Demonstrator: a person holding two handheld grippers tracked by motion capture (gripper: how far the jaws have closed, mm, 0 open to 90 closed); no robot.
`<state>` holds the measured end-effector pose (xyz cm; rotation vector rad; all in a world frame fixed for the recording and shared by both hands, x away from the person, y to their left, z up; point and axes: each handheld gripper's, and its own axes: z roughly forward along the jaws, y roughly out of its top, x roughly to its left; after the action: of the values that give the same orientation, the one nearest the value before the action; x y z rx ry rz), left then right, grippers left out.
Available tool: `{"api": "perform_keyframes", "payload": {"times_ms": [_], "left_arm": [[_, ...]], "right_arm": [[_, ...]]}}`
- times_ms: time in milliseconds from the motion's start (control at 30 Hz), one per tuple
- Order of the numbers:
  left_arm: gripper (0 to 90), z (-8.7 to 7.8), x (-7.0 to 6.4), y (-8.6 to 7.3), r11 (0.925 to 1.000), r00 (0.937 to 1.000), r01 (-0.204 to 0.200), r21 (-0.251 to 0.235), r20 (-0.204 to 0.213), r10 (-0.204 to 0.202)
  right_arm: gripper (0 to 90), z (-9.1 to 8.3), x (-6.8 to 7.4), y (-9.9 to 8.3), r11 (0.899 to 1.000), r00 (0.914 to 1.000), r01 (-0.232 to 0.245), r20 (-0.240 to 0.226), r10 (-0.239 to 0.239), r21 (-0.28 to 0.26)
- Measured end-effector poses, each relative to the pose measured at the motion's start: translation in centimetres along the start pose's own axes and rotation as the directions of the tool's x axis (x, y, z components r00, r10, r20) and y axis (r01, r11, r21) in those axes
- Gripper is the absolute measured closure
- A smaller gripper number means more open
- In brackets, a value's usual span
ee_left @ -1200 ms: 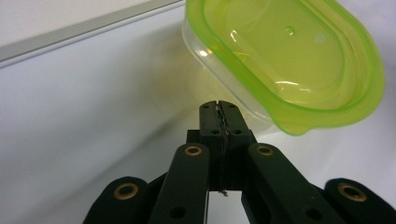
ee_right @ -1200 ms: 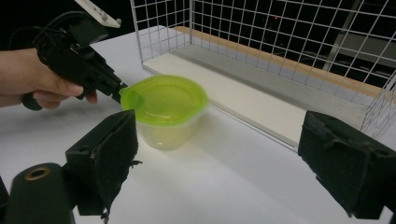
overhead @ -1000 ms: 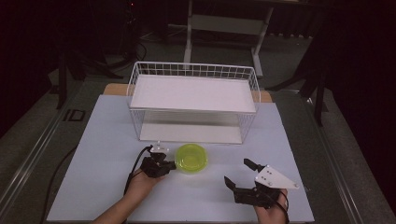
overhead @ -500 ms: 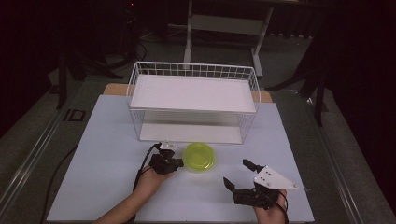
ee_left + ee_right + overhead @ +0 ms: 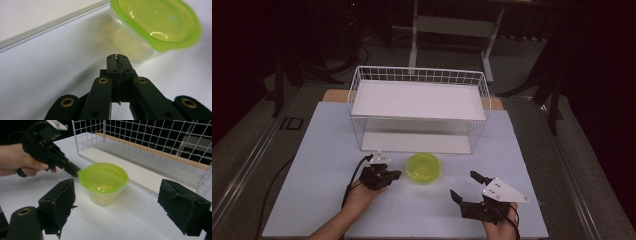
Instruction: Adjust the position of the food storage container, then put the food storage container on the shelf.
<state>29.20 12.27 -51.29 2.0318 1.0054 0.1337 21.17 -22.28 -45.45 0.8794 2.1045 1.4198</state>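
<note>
A clear plastic container with a lime-green lid (image 5: 424, 168) stands on the white table in front of the wire rack. My left gripper (image 5: 396, 174) is shut with nothing in it, its tip just left of the container. In the left gripper view the closed jaw tips (image 5: 117, 57) sit just short of the container's wall (image 5: 130, 45), below the lid's rim. In the right gripper view the left gripper (image 5: 73, 170) points at the lid's edge (image 5: 103, 177). My right gripper (image 5: 464, 185) stands open near the front right, aimed at the container, a short way from it.
A white wire rack (image 5: 419, 76) with an upper shelf and a white base board (image 5: 412, 142) stands behind the container. The white table top (image 5: 317, 150) runs to its front edge by the hands, and cables trail from both grippers.
My left gripper moved right toward the container, then eased back slightly. The container has shifted a little to the right. The right gripper has hardly moved.
</note>
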Motion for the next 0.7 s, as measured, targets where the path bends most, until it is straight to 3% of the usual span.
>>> {"api": "perform_keyframes", "payload": {"times_ms": [100, 300, 333, 367, 467, 633, 700], "left_arm": [[85.3, -1.5, 0.1, -0.4, 0.9991, 0.9997, 0.006, -0.042, 0.024, -0.005], [69.4, -4.4, -0.4, -1.1, 0.9897, 0.9960, -0.035, -0.139, 0.077, 0.046], [69.0, -4.9, -0.6, -1.1, 0.9877, 0.9946, -0.043, -0.150, 0.087, 0.057], [61.8, -4.9, -0.6, -1.1, 0.9877, 0.9946, -0.043, -0.150, 0.087, 0.057], [58.5, -5.6, -1.1, -1.1, 0.9833, 0.9901, -0.064, -0.170, 0.112, 0.084], [31.3, -6.3, -2.1, -0.6, 0.9770, 0.9842, -0.074, -0.200, 0.143, 0.104], [16.3, -6.4, -2.4, -0.4, 0.9744, 0.9785, -0.079, -0.211, 0.170, 0.116]], "right_arm": [[14.4, 0.1, 0.0, 0.0, 1.000, 1.0000, 0.002, -0.004, -0.002, -0.003], [14.9, 0.3, 0.3, 0.1, 1.000, 0.9997, 0.011, -0.023, -0.011, -0.008], [14.9, 0.3, 0.3, 0.1, 1.000, 0.9997, 0.011, -0.023, -0.011, -0.003], [14.9, 0.3, 0.3, 0.1, 1.000, 0.9997, 0.011, -0.023, -0.011, -0.003], [14.9, 0.5, 0.4, 0.1, 1.000, 0.9995, 0.016, -0.025, -0.016, 0.003], [14.7, 0.6, 0.5, 0.4, 1.000, 0.9991, 0.005, -0.042, -0.004, 0.019], [14.6, 0.6, 0.6, 0.6, 1.000, 0.9989, 0.003, -0.046, -0.002, 0.020]]}}
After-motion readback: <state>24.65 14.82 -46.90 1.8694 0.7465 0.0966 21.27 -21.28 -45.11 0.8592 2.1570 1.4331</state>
